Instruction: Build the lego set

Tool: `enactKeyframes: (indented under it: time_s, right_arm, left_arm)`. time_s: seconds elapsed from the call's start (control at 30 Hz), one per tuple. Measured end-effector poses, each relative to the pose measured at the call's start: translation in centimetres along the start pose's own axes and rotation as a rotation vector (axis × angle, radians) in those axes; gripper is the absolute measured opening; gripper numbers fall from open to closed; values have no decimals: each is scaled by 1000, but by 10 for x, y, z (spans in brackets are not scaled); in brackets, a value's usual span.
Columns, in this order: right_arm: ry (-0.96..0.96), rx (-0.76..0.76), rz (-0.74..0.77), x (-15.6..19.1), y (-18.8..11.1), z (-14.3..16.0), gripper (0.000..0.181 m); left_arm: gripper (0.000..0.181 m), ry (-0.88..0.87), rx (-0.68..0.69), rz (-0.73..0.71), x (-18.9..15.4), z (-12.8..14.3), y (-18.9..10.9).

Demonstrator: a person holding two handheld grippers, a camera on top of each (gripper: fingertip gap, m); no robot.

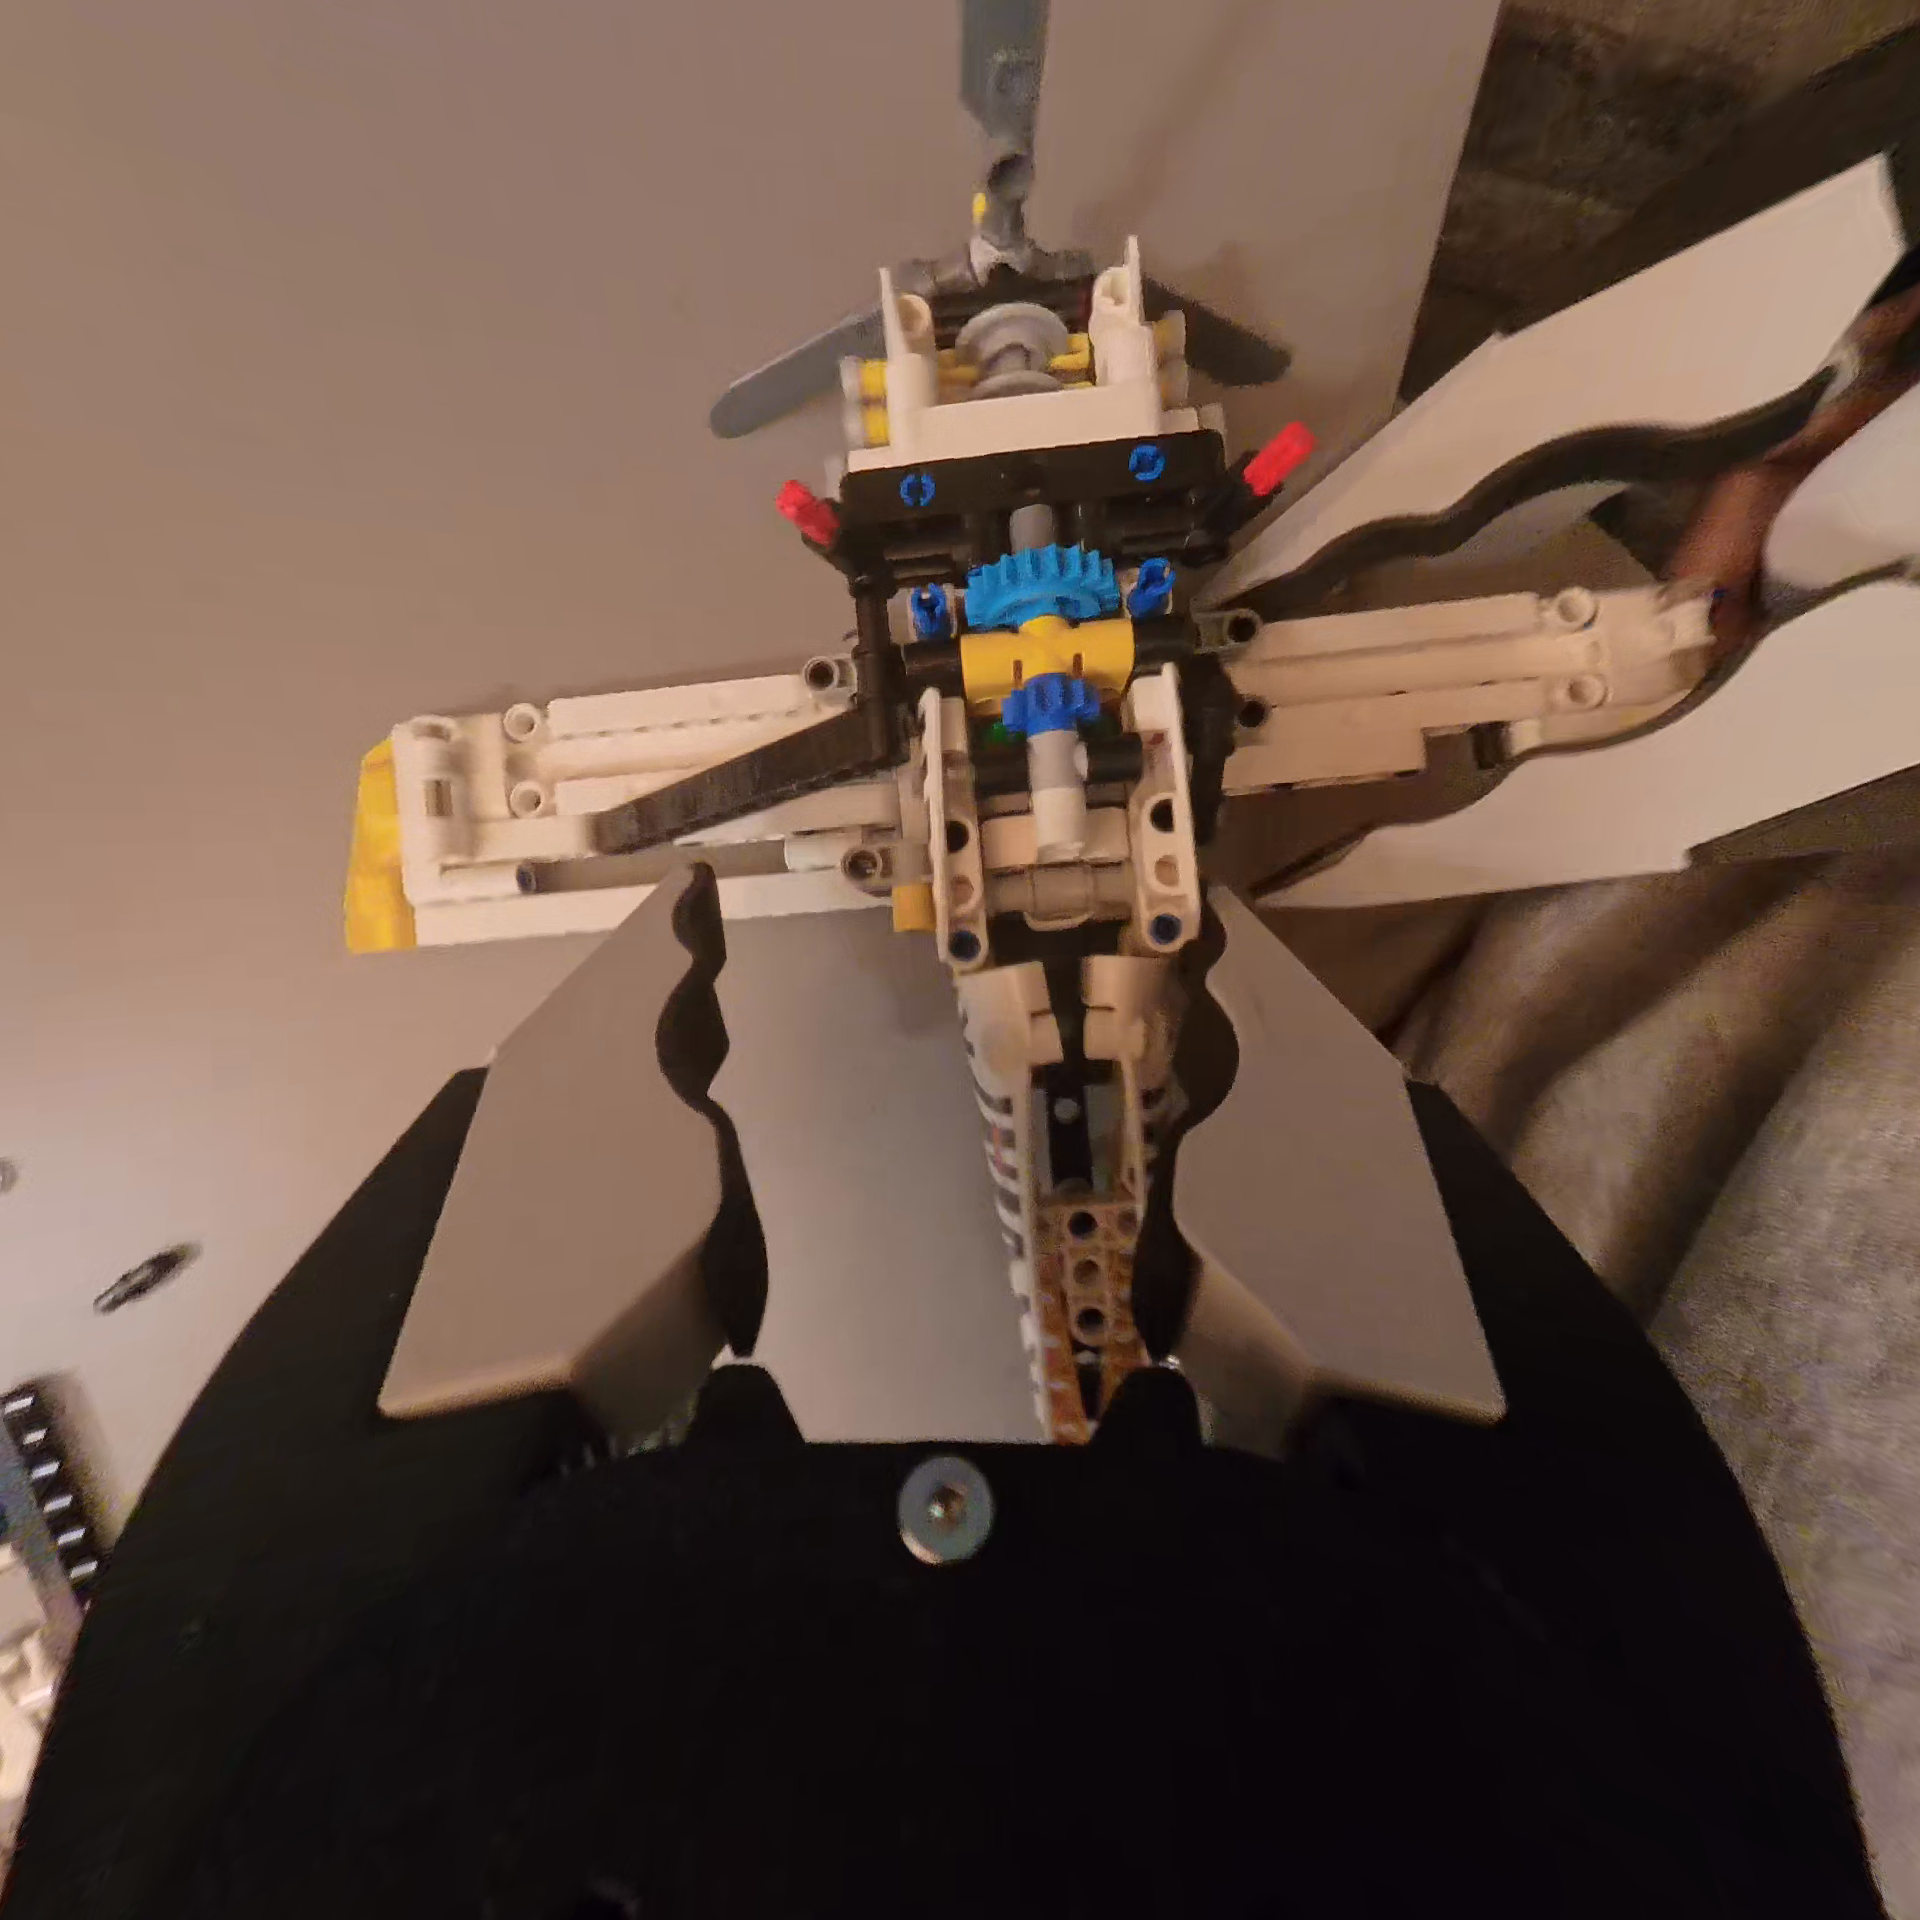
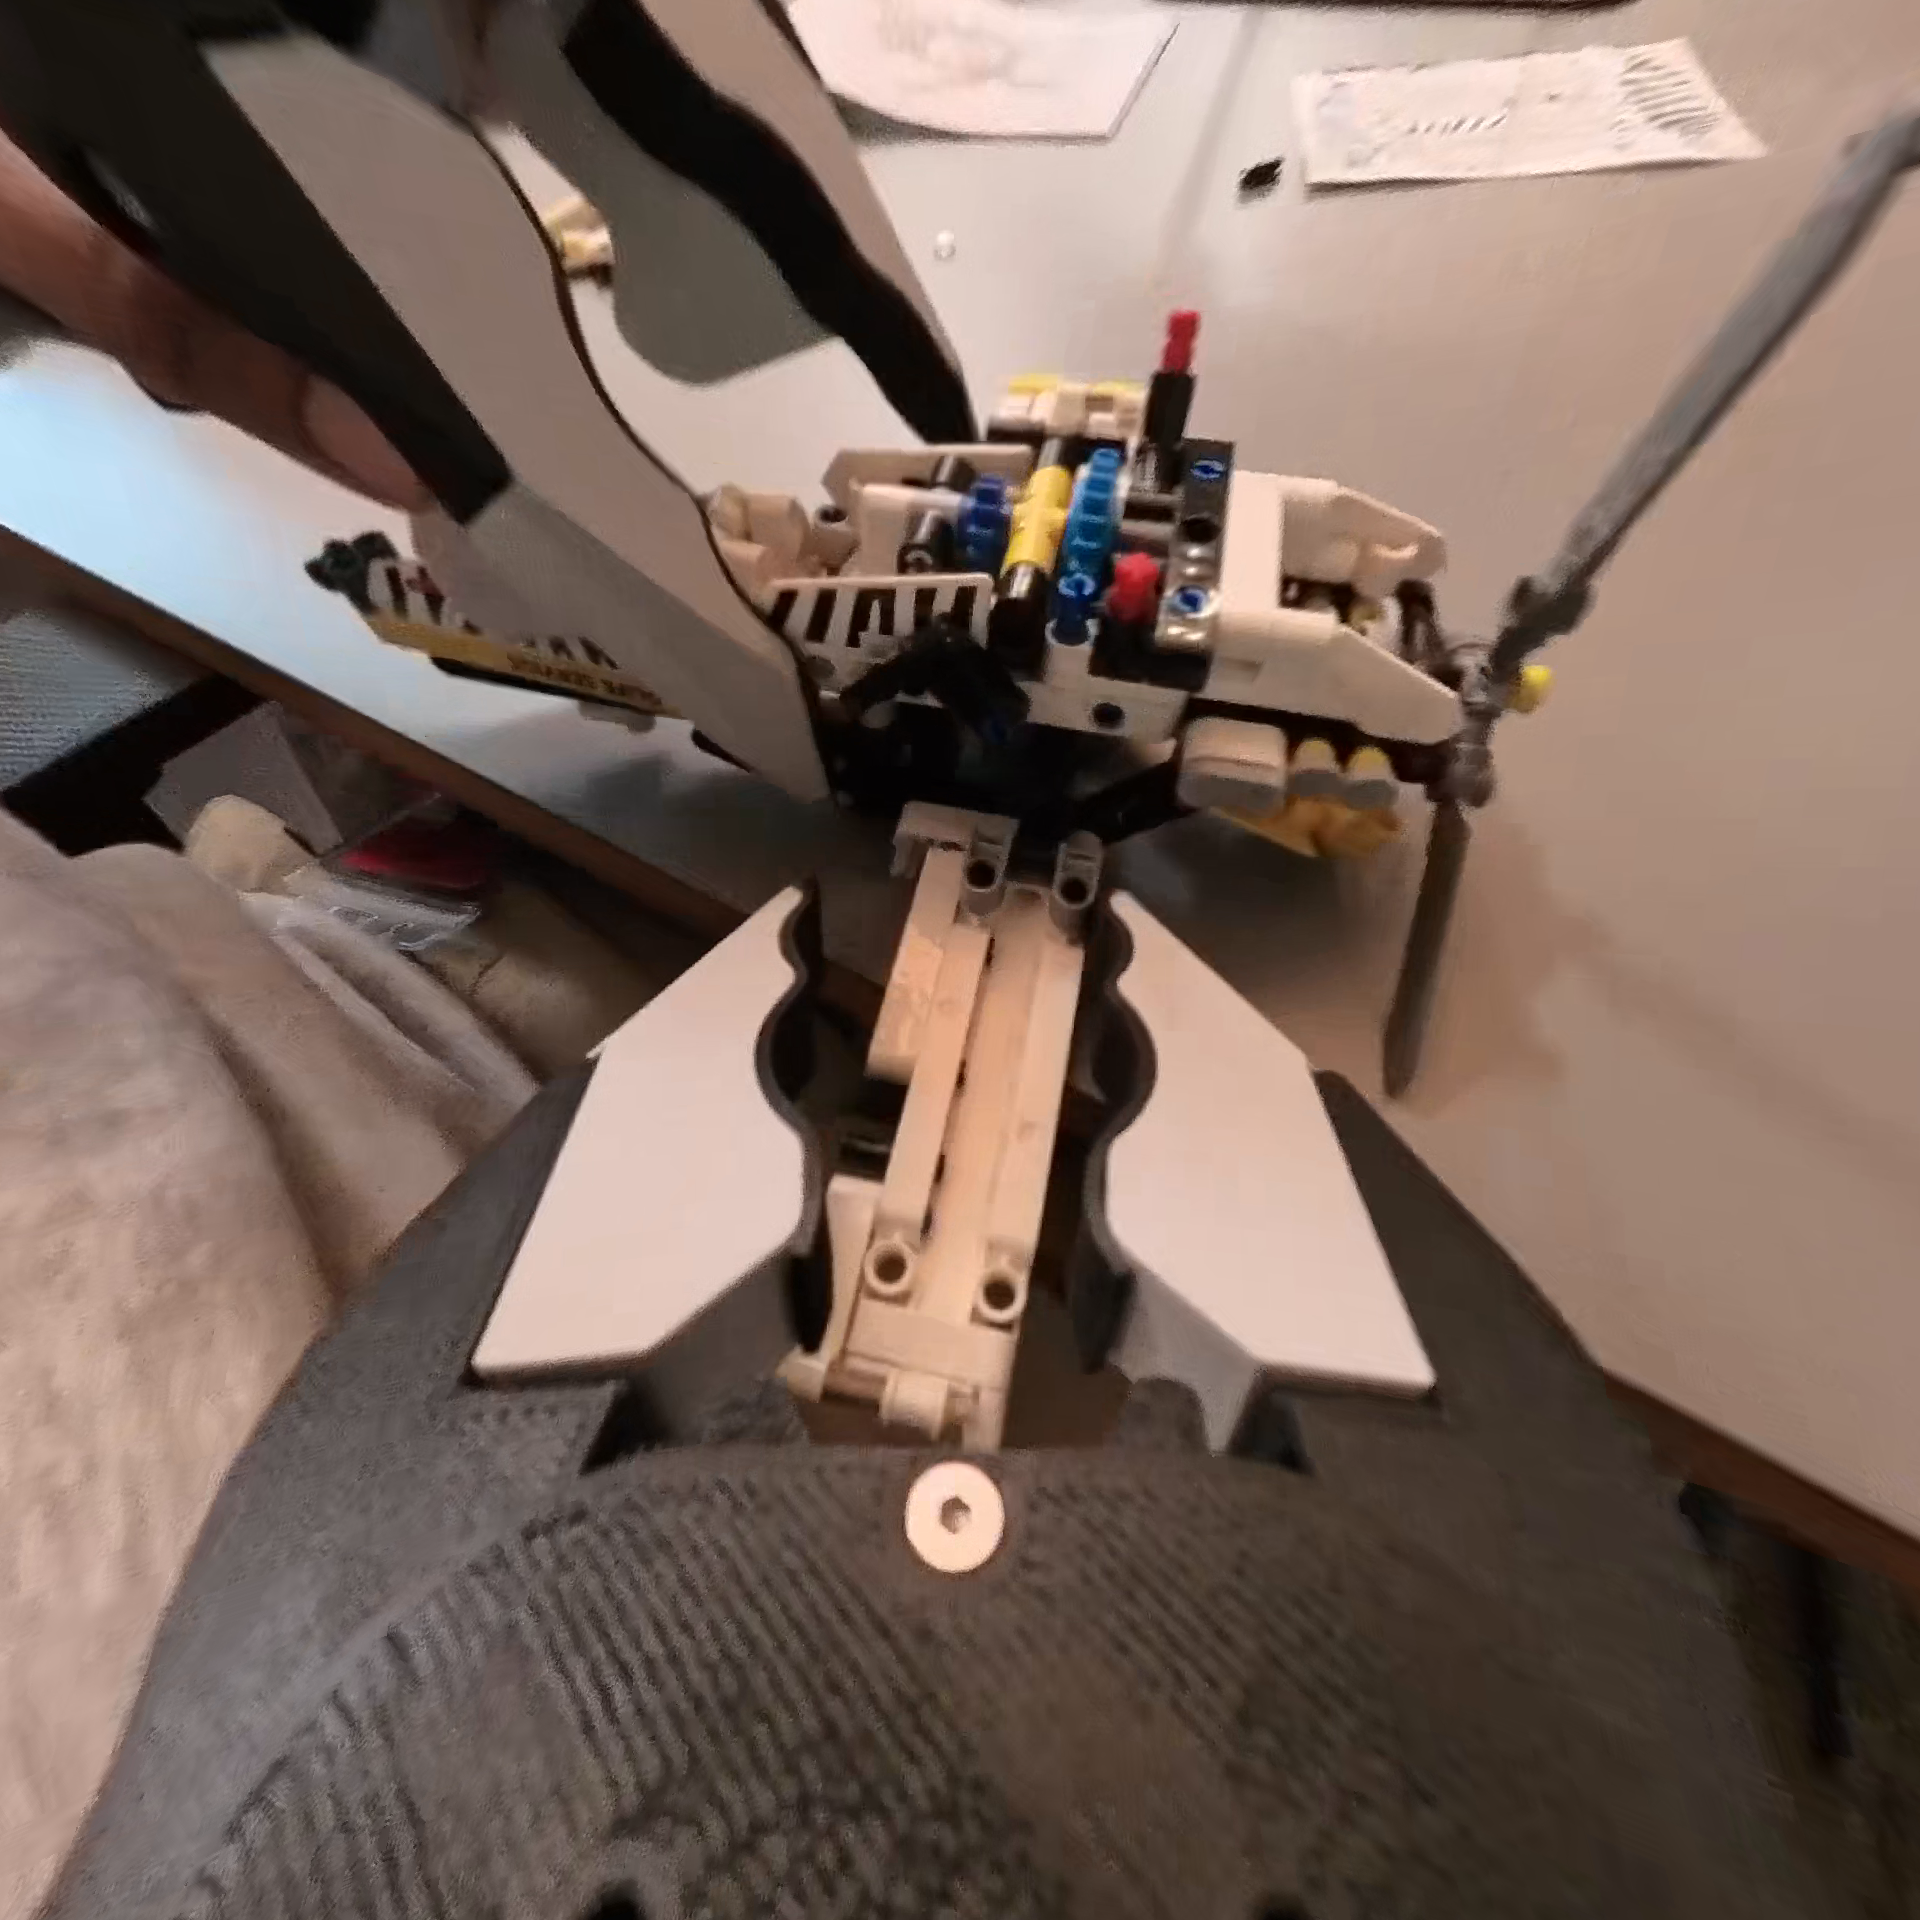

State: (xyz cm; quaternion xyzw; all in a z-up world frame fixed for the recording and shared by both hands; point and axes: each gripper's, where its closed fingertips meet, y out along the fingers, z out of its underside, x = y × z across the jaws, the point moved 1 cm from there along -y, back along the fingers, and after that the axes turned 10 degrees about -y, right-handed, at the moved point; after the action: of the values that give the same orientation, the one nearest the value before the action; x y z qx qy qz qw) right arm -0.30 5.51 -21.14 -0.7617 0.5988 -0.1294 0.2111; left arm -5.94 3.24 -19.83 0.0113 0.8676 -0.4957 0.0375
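A white, black and yellow lego plane (image 1: 1039,644) with blue gears and red pins hangs above the table, and it also shows in the right wrist view (image 2: 1122,582). Its grey propeller (image 1: 1003,249) points away. My left gripper (image 1: 956,894) is open around the striped tail (image 1: 1070,1195). The tail lies against the right finger, with a gap to the left finger. My right gripper (image 2: 956,904) is shut on the plane's white right wing (image 2: 966,1091). That gripper's fingers (image 1: 1558,457) reach in from the right. The yellow-tipped left wing (image 1: 379,842) is free.
The white table (image 1: 312,312) lies under the plane, with paper sheets (image 2: 1507,104) at the far side. Loose parts (image 1: 42,1455) sit at the left edge. A grey blanket (image 2: 156,1143) lies beside the table edge. A hand (image 2: 208,343) holds the left gripper.
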Motion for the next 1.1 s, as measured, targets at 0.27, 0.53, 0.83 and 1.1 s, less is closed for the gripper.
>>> enactKeyframes:
  time_s: [0.27, 0.53, 0.83, 1.1]
  right_arm:
    - [70, 48, -40, -2, 20, -14, 45]
    - [13, 115, -71, 10, 43, -27, 54]
    - [5, 6, -125, 18, 81, -63, 51]
    - [-360, -53, -23, 18, 79, -89, 0]
  left_arm:
    - [85, -158, -154, 49, 21, 10, -32]
    - [82, -188, -210, -56, 38, 30, -44]
    - [81, -337, -367, -278, 79, 55, -69]
    - [74, -430, -414, -374, 98, 81, -68]
